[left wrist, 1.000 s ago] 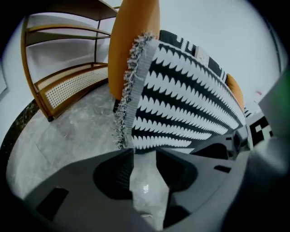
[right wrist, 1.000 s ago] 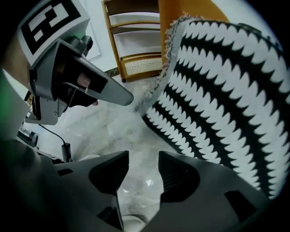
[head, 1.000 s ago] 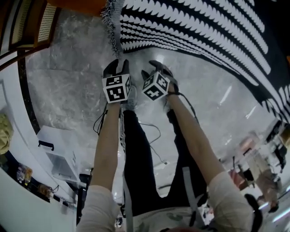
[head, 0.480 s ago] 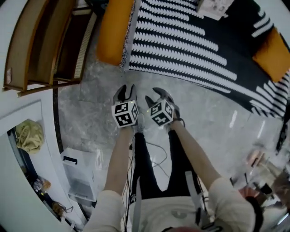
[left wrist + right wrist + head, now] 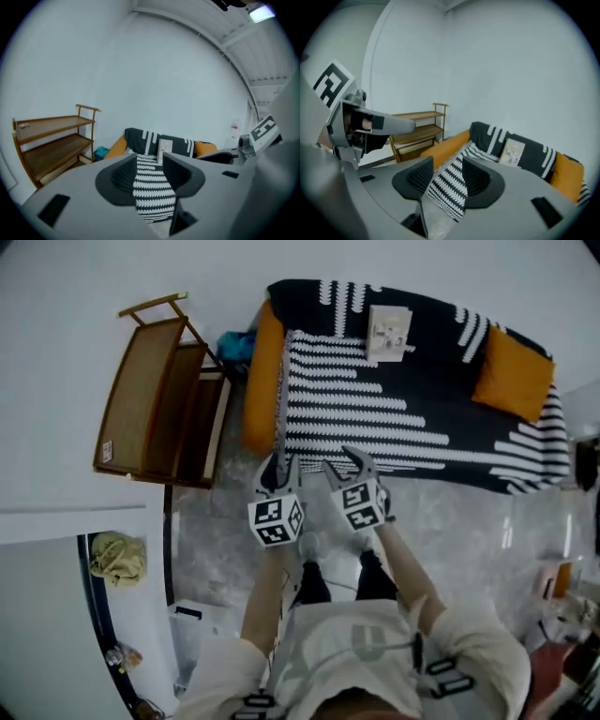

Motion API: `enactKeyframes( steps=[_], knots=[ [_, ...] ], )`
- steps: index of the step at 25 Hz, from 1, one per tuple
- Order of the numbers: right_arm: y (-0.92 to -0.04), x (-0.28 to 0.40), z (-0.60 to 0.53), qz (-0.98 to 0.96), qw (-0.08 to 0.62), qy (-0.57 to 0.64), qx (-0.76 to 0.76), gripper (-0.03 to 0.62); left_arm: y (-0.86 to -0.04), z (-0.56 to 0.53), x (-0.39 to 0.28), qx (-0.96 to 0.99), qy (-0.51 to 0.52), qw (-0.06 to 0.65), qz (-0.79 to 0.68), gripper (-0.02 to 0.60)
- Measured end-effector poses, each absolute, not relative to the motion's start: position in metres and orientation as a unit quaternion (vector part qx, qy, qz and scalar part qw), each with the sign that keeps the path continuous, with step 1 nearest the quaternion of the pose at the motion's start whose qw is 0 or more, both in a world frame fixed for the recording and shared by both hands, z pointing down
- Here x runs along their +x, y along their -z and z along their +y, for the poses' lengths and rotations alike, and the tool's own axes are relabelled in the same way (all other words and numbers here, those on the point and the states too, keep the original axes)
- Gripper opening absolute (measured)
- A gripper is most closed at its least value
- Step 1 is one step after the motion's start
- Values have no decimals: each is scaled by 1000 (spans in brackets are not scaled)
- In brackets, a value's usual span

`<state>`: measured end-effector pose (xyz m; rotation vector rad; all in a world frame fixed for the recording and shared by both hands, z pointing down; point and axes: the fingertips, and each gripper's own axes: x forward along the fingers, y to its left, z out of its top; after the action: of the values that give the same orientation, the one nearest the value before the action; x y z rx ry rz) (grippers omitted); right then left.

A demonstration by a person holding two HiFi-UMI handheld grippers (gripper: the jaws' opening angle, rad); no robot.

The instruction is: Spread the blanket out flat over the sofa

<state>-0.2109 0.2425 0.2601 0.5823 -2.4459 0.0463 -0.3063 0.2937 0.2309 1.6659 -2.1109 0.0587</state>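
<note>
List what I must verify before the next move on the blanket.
1. Left gripper empty: ok; its jaws have just been opening, nothing between them.
2. Right gripper empty, jaws apart: ok.
3. Blanket covers seat and back: ok.
4. Blanket flat, no wrinkles: cannot tell.
5. Sofa arm covered: not ok; orange shows.
6. Cushion off the blanket: not ok; it lies on top.

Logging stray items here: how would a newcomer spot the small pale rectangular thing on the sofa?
Find the orange sofa against the white wall, draped in a black blanket with white zigzag stripes. At its backrest, near the middle, stands a small pale rectangular card or box. It is the only pale thing there without stripes; the orange cushion lies farther right.
</note>
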Motion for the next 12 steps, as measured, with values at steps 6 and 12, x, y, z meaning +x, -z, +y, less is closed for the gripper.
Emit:
enactKeyframes(
  steps=[6,12],
  knots=[
    [-121,-171,257,-946,186,8,265,179,-94,311,-248,649,-19,107,-753,153],
    [-68,-124,275,-951,102,-20,292,111,-28,329,-223,637,2,35,-770,106]
  ],
)
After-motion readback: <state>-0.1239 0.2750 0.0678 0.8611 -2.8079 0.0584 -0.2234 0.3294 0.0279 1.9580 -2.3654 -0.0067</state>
